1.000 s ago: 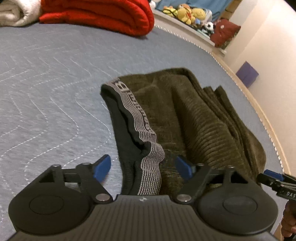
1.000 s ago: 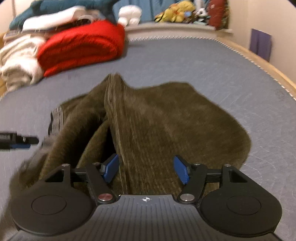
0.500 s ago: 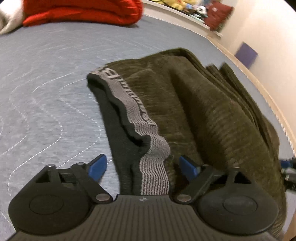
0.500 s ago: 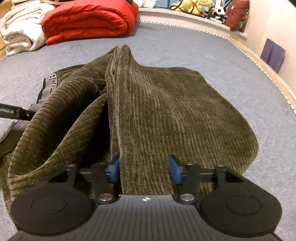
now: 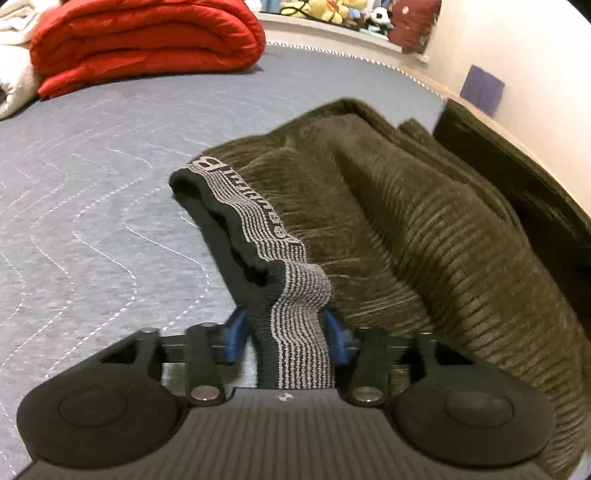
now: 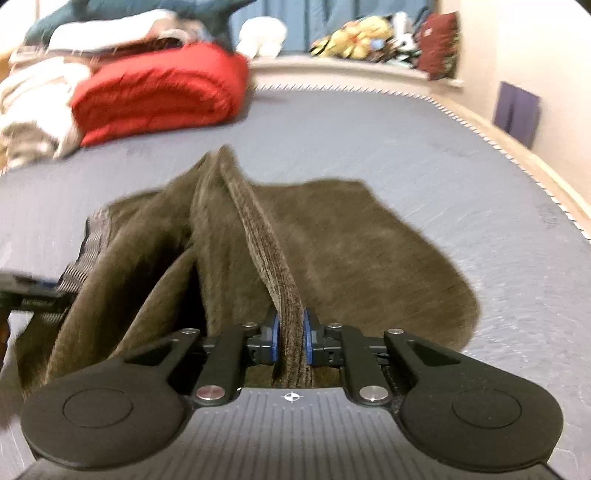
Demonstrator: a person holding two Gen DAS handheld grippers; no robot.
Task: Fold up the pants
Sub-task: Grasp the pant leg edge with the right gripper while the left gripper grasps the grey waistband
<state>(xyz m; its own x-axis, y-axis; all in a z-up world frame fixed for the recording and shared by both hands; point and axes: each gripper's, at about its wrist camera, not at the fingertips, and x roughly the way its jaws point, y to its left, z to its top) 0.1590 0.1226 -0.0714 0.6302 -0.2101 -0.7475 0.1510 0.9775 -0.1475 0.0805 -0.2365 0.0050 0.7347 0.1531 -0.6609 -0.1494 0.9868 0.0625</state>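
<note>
Dark olive corduroy pants (image 5: 424, 229) lie bunched on the grey quilted bed cover (image 5: 92, 166). Their black and grey striped waistband (image 5: 258, 229) runs toward my left gripper (image 5: 286, 334), whose jaws are closing, the blue pads pressing both sides of the band. In the right wrist view the pants (image 6: 351, 240) rise in a ridge to my right gripper (image 6: 291, 334). Its jaws are closing too, pinching a narrow fold of corduroy. The left gripper's tip (image 6: 29, 291) shows blurred at that view's left edge, at the waistband (image 6: 92, 240).
A folded red blanket (image 5: 140, 44) and white blankets (image 6: 33, 103) sit at the bed's far left. Plush toys (image 5: 325, 11) line a ledge behind. The bed's edge and the wall with a purple patch (image 5: 482, 88) run along the right.
Both grippers went from wide apart to closed on cloth: the left onto the waistband, the right onto a corduroy fold. The right side of the pants has lifted.
</note>
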